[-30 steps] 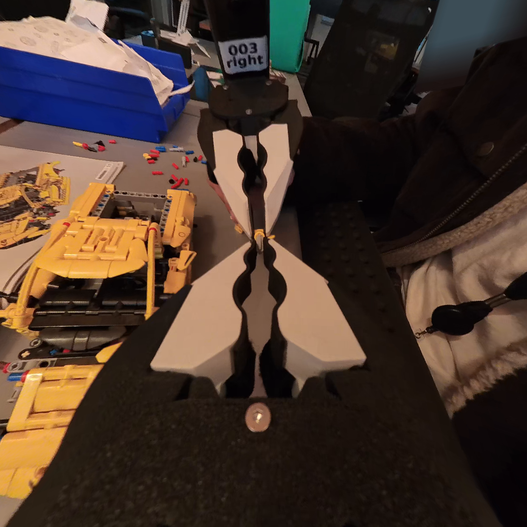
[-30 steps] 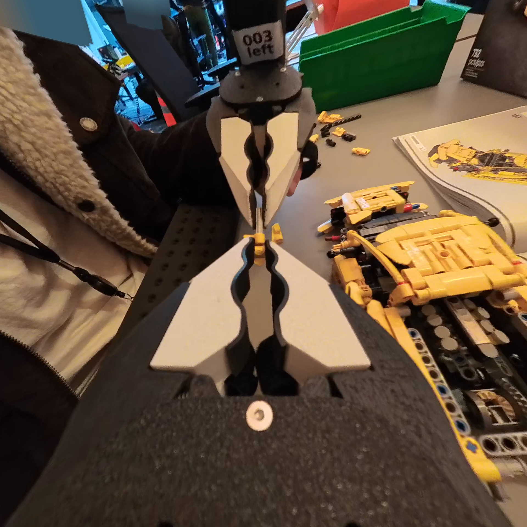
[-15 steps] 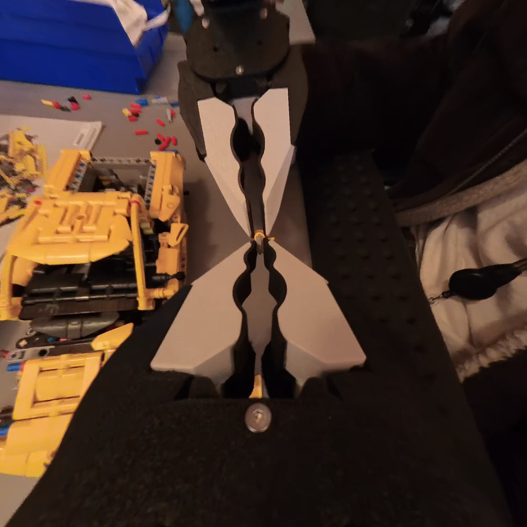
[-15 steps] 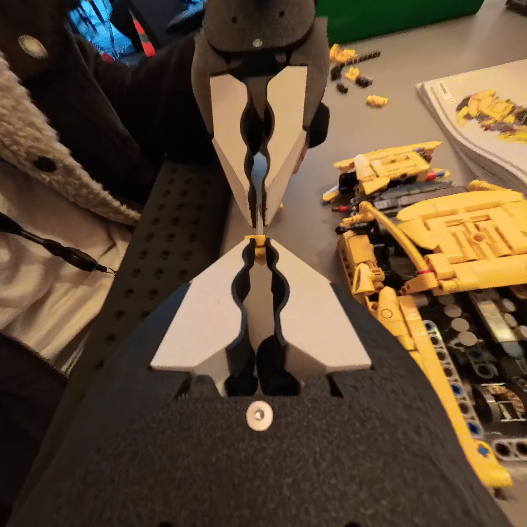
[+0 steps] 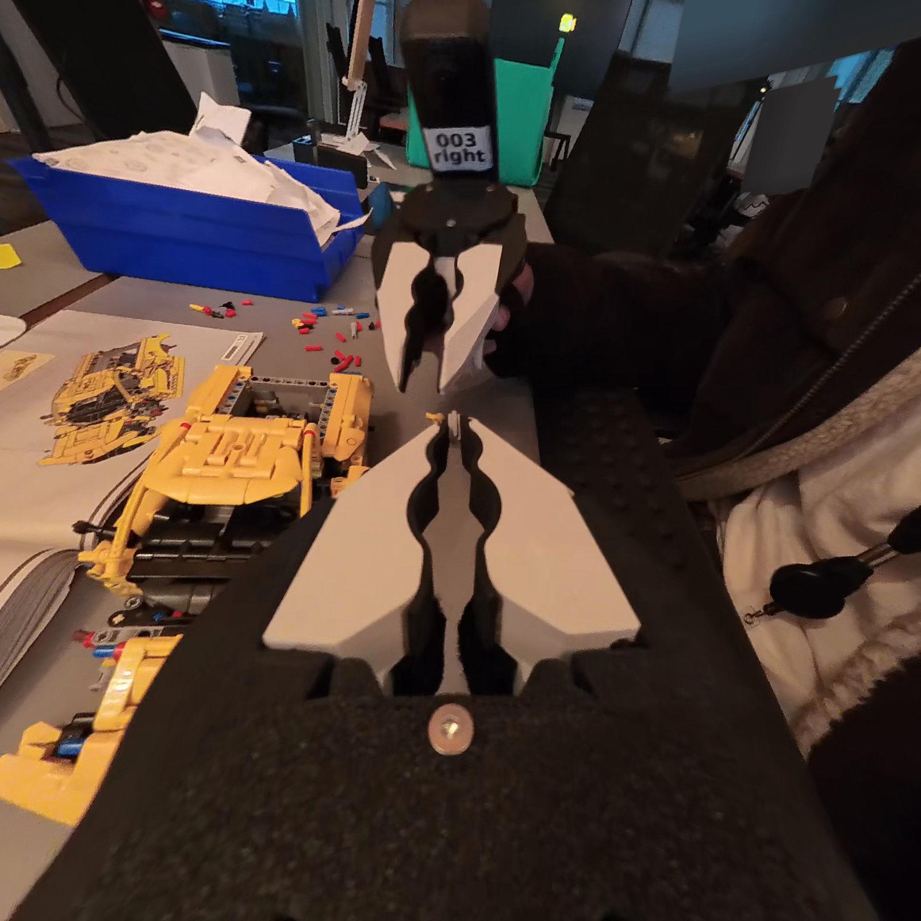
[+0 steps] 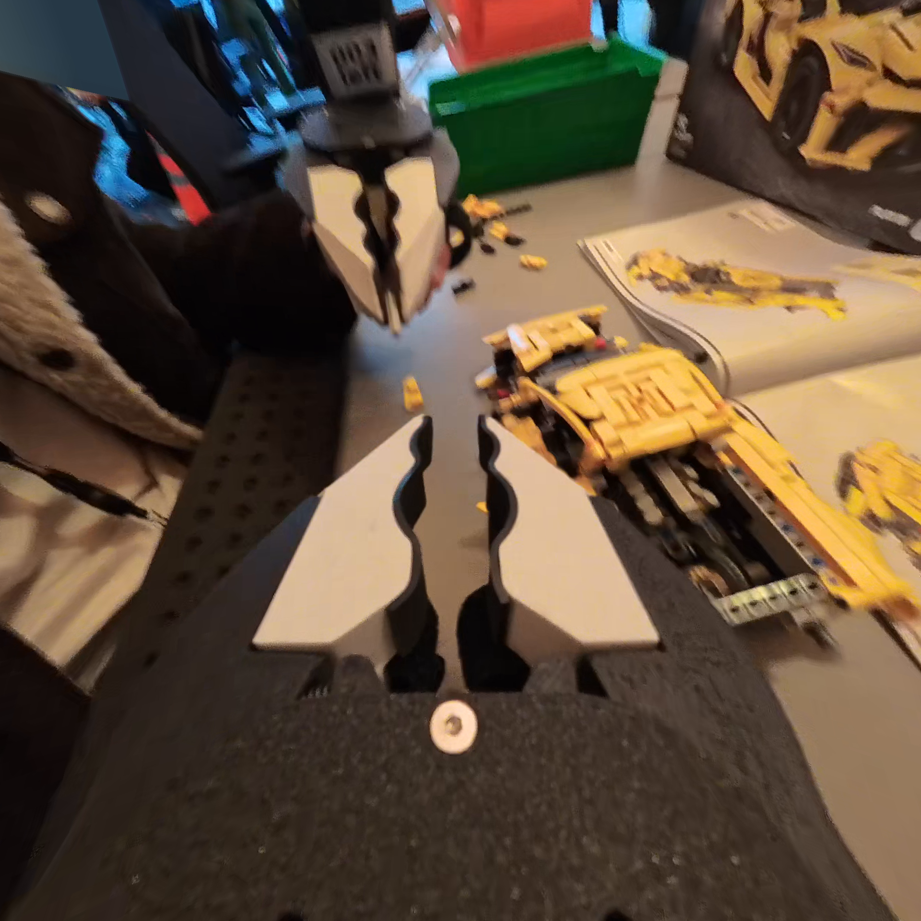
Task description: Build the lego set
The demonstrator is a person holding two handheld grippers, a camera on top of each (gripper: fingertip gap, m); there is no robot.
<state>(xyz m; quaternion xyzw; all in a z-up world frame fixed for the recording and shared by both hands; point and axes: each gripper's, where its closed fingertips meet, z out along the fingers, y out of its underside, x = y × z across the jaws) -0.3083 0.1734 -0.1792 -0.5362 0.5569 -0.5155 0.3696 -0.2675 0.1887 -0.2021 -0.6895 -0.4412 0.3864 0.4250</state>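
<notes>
My left gripper (image 5: 452, 423) is shut on a thin pale grey pin (image 5: 452, 429) that sticks out of its tips. The right wrist view shows the same pin in it (image 6: 395, 319). My right gripper (image 6: 451, 423) is open with nothing between its pads; it also shows open in the left wrist view (image 5: 421, 386), a short way off from the left tips. A small yellow piece (image 5: 434, 416) shows just left of the left tips. A tiny yellow piece (image 6: 482, 507) lies on the table under the right fingers. The part-built yellow car (image 5: 239, 448) stands on the table (image 6: 643, 413).
A blue bin (image 5: 189, 239) with paper stands at the back, with loose red and blue pins (image 5: 339, 349) in front of it. A green bin (image 6: 538, 134), the set's box (image 6: 822, 99), open instruction booklets (image 6: 747, 299) and another yellow piece (image 6: 412, 391) are there too. A person's coat and a black perforated board (image 5: 598, 473) border the table. Left tips to right tips: about 6 cm. From the right gripper's tips to the tiny yellow piece (image 6: 482, 507) is close to 10 cm.
My right gripper was shut on a small yellow piece, tip to tip with the left gripper's pin. It has opened and drawn back, and the yellow piece has left its grasp. The left gripper stays shut on the pin.
</notes>
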